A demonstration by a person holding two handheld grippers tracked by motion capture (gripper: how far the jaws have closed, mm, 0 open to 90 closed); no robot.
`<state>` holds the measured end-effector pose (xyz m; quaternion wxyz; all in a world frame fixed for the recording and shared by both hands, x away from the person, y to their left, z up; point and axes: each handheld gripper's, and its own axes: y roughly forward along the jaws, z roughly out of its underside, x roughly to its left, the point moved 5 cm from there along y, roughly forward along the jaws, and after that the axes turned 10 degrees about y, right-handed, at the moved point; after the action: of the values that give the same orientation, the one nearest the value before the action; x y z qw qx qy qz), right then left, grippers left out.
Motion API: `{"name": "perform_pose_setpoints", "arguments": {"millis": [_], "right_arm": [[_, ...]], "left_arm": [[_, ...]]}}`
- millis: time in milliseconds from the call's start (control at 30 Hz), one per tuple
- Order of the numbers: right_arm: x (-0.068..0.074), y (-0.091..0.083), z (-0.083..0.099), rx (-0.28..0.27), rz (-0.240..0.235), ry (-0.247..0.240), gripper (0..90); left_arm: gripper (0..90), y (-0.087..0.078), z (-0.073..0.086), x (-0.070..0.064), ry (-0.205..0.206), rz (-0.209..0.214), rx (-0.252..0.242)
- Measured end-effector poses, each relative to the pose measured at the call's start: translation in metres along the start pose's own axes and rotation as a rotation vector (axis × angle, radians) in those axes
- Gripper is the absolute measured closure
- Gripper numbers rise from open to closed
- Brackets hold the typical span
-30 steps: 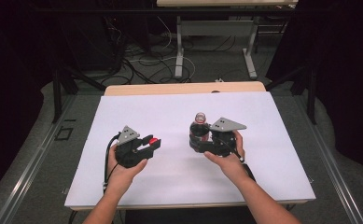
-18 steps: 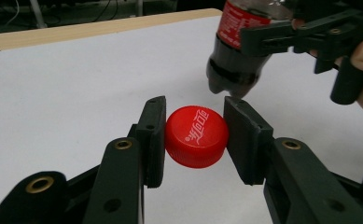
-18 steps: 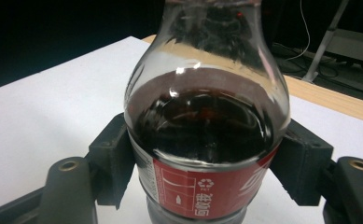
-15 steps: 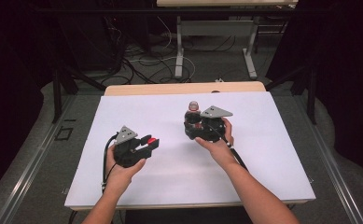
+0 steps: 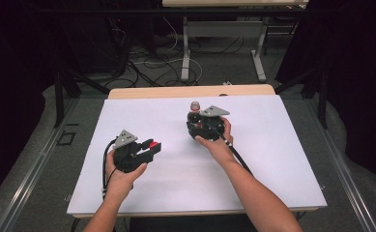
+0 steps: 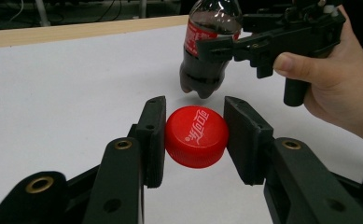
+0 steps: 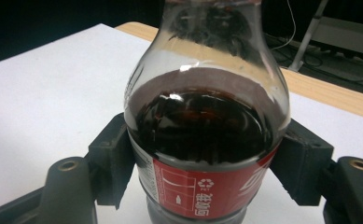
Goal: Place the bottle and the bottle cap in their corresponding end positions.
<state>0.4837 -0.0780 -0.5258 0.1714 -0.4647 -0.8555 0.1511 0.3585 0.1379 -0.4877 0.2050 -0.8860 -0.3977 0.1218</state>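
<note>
A small cola bottle [image 7: 207, 140] with dark drink and a red label sits clamped at its middle between the pads of my right gripper [image 7: 207, 161]. In the high view that bottle [image 5: 194, 112] stands upright in the right gripper [image 5: 195, 121] over the far middle of the white table top [image 5: 272, 159]. My left gripper [image 6: 195, 140] is shut on a red screw cap [image 6: 197, 135], holding it just above the table. From the left gripper view the bottle [image 6: 207, 46] hangs slightly tilted, just beyond the cap. The top of its neck is cut off there.
A bare wooden strip [image 5: 176, 92] runs along the table's far edge. Beyond it lie floor cables [image 5: 151, 58] and the legs of another table [image 5: 185, 53]. Both forearms come in from the near edge.
The right gripper has carried the bottle away from the person and a little left. The left gripper, with the cap, has hardly moved.
</note>
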Motion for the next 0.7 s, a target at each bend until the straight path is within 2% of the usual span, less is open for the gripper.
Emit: {"name": "perform_pose_setpoints", "arguments": {"millis": [100, 233, 433, 700], "right_arm": [[-0.001, 0.006, 0.005, 0.021, 0.012, 0.007, 29.4], [-0.001, 0.013, 0.009, 0.014, 0.017, 0.019, 29.4], [0.001, 0.018, 0.018, 0.016, 0.022, 0.000, 29.3], [-0.002, 0.015, 0.024, -0.002, 0.009, 0.025, 28.6]], "left_arm": [[61.1, -0.001, 0.000, 0.000, -0.007, -0.003, -0.001], [61.1, -0.002, 0.001, 0.001, -0.017, -0.002, -0.001], [61.1, -0.002, 0.002, 0.004, -0.013, -0.006, 0.001], [61.1, -0.001, 0.002, 0.004, -0.013, -0.008, 0.005]]}}
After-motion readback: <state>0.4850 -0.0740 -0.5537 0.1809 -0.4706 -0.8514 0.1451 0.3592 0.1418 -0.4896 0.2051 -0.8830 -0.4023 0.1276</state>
